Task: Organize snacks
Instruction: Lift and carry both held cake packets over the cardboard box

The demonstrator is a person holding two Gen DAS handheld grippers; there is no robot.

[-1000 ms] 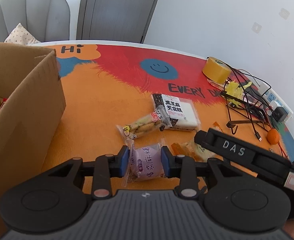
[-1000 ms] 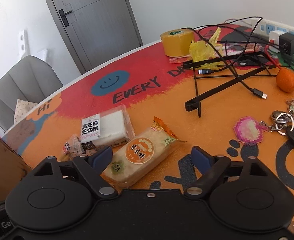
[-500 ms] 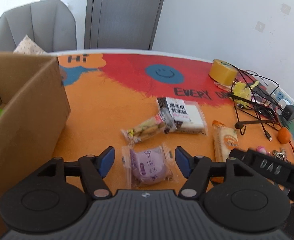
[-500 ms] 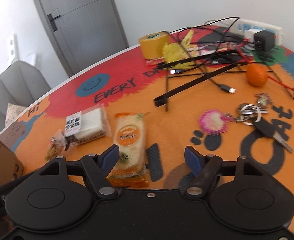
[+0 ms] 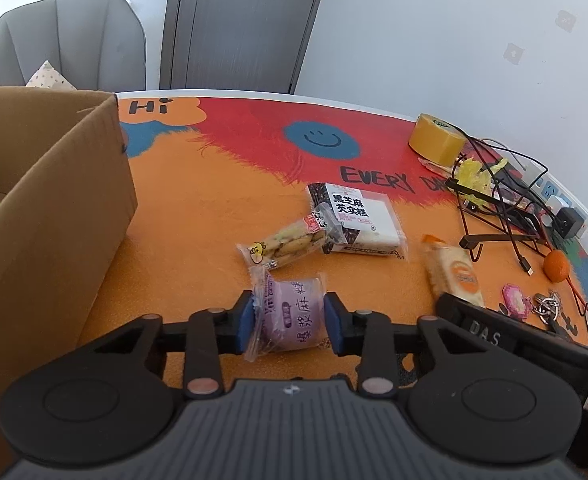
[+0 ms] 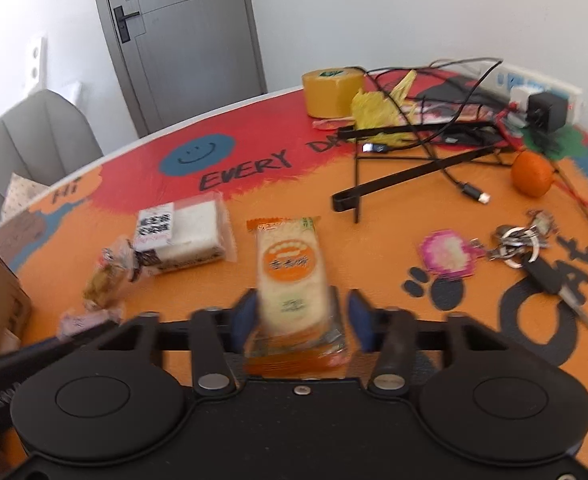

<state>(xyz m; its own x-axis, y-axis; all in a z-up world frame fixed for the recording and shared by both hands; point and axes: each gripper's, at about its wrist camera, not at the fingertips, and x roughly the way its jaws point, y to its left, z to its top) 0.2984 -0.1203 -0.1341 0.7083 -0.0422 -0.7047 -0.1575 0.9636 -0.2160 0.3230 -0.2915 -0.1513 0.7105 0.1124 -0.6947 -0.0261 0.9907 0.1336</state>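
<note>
My left gripper (image 5: pixel 289 322) is shut on a purple snack pack (image 5: pixel 289 314) low over the orange table mat. My right gripper (image 6: pixel 300 322) straddles the near end of an orange-labelled cracker pack (image 6: pixel 291 276); its jaws are partly closed, with a gap still showing on the right side. That cracker pack also shows in the left wrist view (image 5: pixel 452 274). A black-and-white sesame cake pack (image 5: pixel 354 220) and a clear biscuit pack (image 5: pixel 283 244) lie mid-table. A cardboard box (image 5: pixel 53 216) stands at left.
Yellow tape roll (image 5: pixel 436 142), tangled cables and a black wire stand (image 6: pixel 414 156), a power strip (image 6: pixel 538 92), an orange fruit (image 6: pixel 532 174), pink charm with keys (image 6: pixel 494 246) crowd the right. A grey chair (image 5: pixel 65 40) stands behind the box.
My left gripper opened, then closed on the purple pack again. My right gripper swung round, lined up with the cracker pack and narrowed around its near end.
</note>
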